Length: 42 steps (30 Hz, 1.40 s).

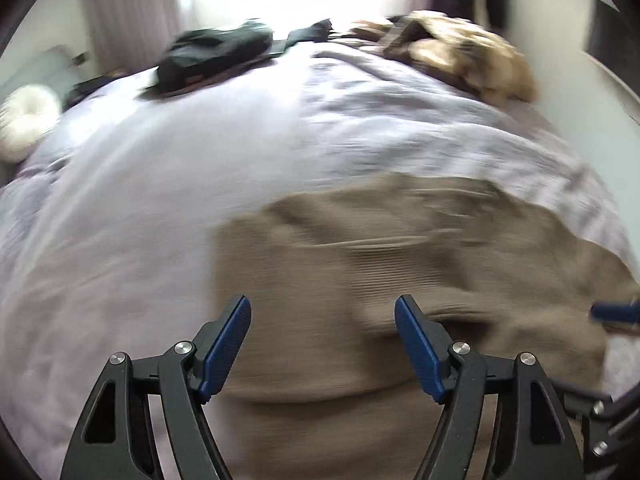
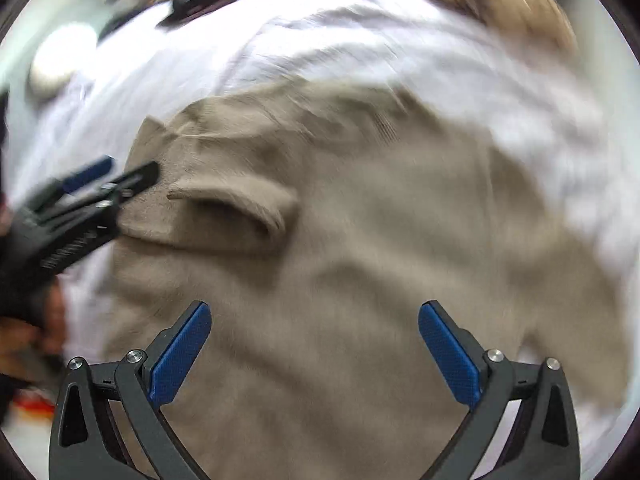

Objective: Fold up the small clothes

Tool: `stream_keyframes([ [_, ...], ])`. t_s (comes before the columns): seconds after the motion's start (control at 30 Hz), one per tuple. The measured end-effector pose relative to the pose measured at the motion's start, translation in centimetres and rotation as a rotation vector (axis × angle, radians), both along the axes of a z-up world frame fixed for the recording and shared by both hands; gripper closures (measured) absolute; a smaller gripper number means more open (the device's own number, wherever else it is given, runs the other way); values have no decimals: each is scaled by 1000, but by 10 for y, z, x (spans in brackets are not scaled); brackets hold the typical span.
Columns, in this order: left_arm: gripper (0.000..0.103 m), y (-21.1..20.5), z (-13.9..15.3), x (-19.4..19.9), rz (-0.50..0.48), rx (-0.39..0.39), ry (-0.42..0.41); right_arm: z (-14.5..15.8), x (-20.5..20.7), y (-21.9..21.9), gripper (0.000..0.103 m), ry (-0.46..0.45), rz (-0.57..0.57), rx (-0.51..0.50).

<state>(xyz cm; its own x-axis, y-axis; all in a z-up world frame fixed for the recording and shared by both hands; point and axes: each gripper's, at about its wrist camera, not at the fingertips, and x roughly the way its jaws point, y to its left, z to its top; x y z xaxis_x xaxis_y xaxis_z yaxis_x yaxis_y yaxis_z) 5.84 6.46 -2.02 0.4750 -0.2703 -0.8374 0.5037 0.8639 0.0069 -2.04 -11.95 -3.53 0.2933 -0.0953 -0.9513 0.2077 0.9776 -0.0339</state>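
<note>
left wrist view: a beige knit garment [image 1: 400, 264] is seen lying on the pale bed cover [image 1: 160, 184], partly folded, one flap doubled over; further folds are judged outstanding. the left gripper [image 1: 322, 322] is spread wide, nothing pinched. right wrist view: the right gripper [image 2: 314, 328] is likewise spread above the garment, empty.

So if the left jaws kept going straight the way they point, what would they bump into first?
Most likely the tan knit garment spread on the bed sheet. The left gripper points down at it with jaws open and nothing between them. The blur makes the gap hard to judge.
</note>
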Motion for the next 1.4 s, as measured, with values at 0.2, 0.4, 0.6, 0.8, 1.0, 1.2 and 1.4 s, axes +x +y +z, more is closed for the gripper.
stream_keyframes([
  [0.2, 28, 55, -25, 11, 86, 135, 11, -44, 68, 59, 15, 31, 275, -358],
  [0.4, 27, 62, -53, 6, 94, 212, 43, -45, 80, 20, 96, 11, 202, -254],
  [0.6, 27, 52, -59, 10, 90, 224, 33, -16, 17, -106, 96, -249, -327, 260],
  [0.8, 27, 60, -44, 18, 87, 174, 73, -74, -38, -176, 91, -245, -641, 629],
  [1.0, 28, 41, -49, 71, 57, 38, 241, -84, -57, -178, 51, -294, -673, 736],
  [1.2, 28, 17, -56, 86, 33, 80, 236, -77, -58, -174, 47, -287, -724, 766],
  [1.4, 28, 38, -55, 88, 47, 109, 260, -87, -35, -100, 46, -222, -573, 953],
])
